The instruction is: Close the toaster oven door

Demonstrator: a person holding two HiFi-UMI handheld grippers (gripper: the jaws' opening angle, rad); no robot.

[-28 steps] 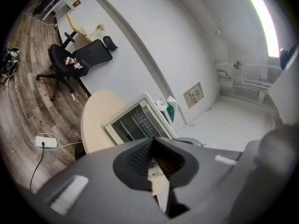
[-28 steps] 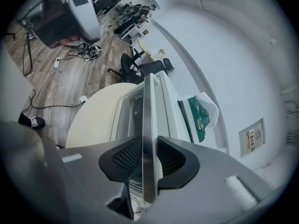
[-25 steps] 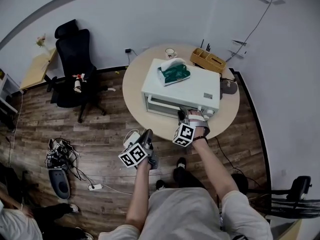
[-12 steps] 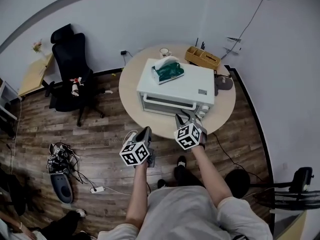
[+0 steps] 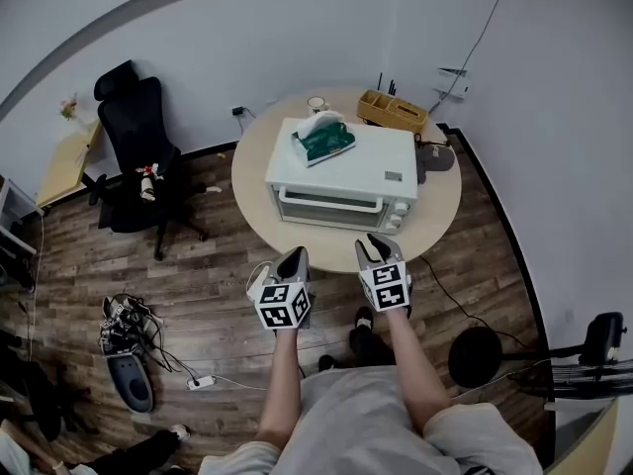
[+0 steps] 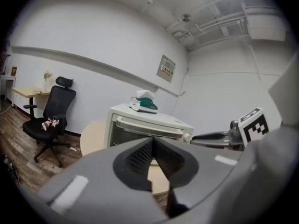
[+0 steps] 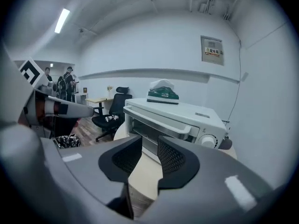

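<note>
The white toaster oven [image 5: 341, 171] stands on the round table [image 5: 435, 211], and its glass door [image 5: 329, 206] lies flat against the front, shut. It also shows in the left gripper view as the toaster oven [image 6: 149, 125] and in the right gripper view as the toaster oven [image 7: 177, 118]. Both grippers hang in front of the table edge, apart from the oven. My left gripper [image 5: 295, 257] is shut with nothing in it, its pads [image 6: 142, 155] meeting. My right gripper [image 5: 375, 244] is open, with only air between its pads [image 7: 170, 157].
A green-and-white tissue box [image 5: 321, 139] lies on the oven top. A wooden organiser [image 5: 394, 112], a mug [image 5: 316, 103] and a dark object [image 5: 435, 156] are at the table's far side. A black office chair [image 5: 138, 137] and floor cables [image 5: 124, 325] are to the left.
My right gripper has drawn back from the oven's front, off the table and toward the person. The left gripper has risen slightly beside it. The oven now looks farther away.
</note>
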